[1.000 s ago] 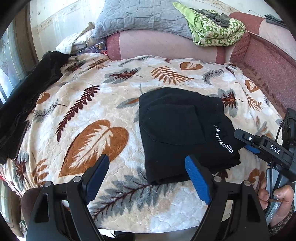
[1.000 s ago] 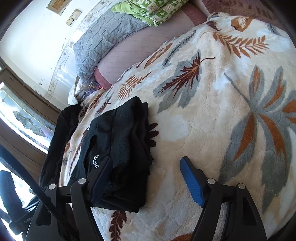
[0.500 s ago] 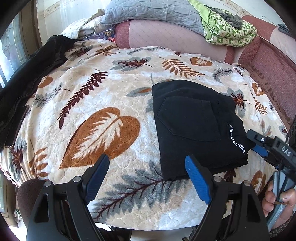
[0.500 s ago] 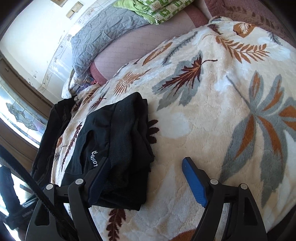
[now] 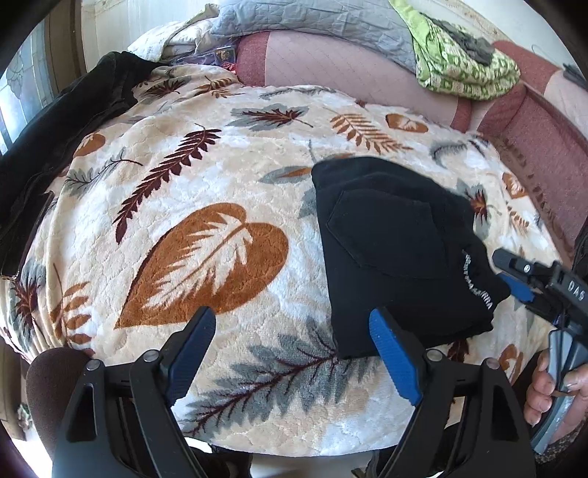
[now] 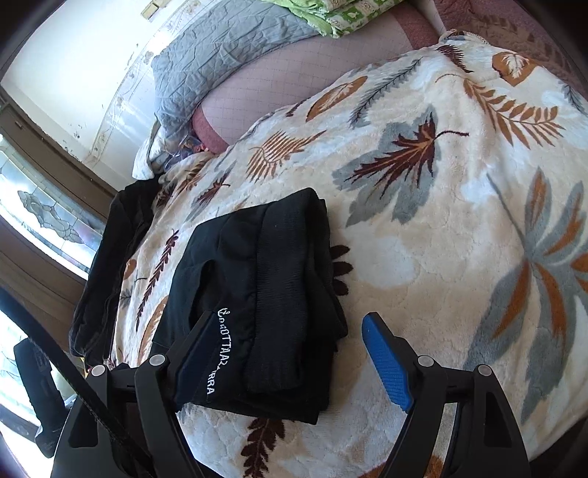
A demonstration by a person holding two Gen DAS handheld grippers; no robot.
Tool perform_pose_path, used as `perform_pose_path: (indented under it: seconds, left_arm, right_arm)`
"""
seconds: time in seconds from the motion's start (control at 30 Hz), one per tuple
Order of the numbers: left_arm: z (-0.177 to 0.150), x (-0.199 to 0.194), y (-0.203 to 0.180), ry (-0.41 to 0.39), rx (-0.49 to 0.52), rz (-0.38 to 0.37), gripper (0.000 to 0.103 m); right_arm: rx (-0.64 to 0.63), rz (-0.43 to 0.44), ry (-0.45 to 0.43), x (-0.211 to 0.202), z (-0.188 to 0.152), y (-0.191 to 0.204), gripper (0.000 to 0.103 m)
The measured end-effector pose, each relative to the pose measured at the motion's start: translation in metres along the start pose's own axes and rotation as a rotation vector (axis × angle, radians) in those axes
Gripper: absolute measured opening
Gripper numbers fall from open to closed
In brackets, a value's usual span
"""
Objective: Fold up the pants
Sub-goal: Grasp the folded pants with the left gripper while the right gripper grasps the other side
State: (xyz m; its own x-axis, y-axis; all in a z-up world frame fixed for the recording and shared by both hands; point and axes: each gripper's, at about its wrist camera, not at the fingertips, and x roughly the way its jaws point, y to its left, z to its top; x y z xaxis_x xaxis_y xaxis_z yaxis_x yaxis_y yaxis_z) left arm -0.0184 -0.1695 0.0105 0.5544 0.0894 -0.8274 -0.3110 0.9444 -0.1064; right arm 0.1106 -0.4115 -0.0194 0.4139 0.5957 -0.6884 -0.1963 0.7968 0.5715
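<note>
The left gripper (image 5: 292,332) hangs over the near edge of the bed with its blue-padded jaws spread wide and nothing between them; only the leaf-patterned blanket (image 5: 205,257) shows in the gap. Its right pad sits just in front of the near corner of the folded black pants (image 5: 397,253), and no contact is visible there.

The right gripper (image 6: 290,342) is likewise released, jaws wide apart. Its left finger (image 6: 198,342) overlaps the near end of the pants (image 6: 264,301) in its own view; whether it touches the fabric cannot be told. In the left wrist view this gripper (image 5: 529,279) appears at the pants' right edge, held by a hand (image 5: 551,389).

The pants lie as a compact rectangular bundle on the blanket, right of the big brown leaf. Their long axis runs from the near edge of the bed toward the pink backrest (image 5: 352,70). A back pocket faces up, and white lettering runs along the right-hand edge.

Farther out, a dark garment (image 5: 55,132) drapes the left side, and a grey quilt (image 5: 312,25) and green patterned cloth (image 5: 463,70) rest on the backrest.
</note>
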Motion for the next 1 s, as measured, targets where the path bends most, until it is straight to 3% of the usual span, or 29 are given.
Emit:
perform_pose_path:
  seconds: [0.1,0.2,0.37,0.57,0.7,0.8,0.87,0.97,1.0]
  left_arm:
    - [0.013,-0.004,0.019,-0.024,-0.074,-0.061,0.085]
    - [0.030,0.011,0.037,0.035,-0.155,-0.170,0.085]
    - [0.050,0.058,0.028,0.162,-0.116,-0.297,0.085]
    - [0.069,0.105,-0.001,0.245,-0.095,-0.434,0.085]
    - [0.081,0.121,-0.017,0.247,-0.049,-0.466,0.085]
    - [0.088,0.134,-0.024,0.270,-0.017,-0.524,0.100]
    - [0.090,0.139,-0.027,0.257,-0.018,-0.548,0.102]
    - [0.092,0.140,-0.029,0.261,-0.006,-0.532,0.100]
    - [0.091,0.138,-0.028,0.258,-0.013,-0.512,0.090]
  right_arm:
    - [-0.011,-0.002,0.010,0.002,0.002,0.001,0.084]
    - [-0.018,0.003,0.018,0.005,0.006,0.000,0.084]
    - [-0.017,0.022,0.037,0.016,0.012,-0.002,0.084]
    - [-0.017,0.049,0.080,0.039,0.020,0.000,0.084]
    - [-0.002,0.109,0.105,0.055,0.026,-0.001,0.085]
    - [0.005,0.151,0.119,0.069,0.033,0.001,0.086]
    - [0.008,0.170,0.123,0.075,0.036,0.002,0.086]
    - [-0.023,0.164,0.120,0.079,0.034,0.008,0.086]
    - [-0.037,0.160,0.118,0.079,0.033,0.010,0.085]
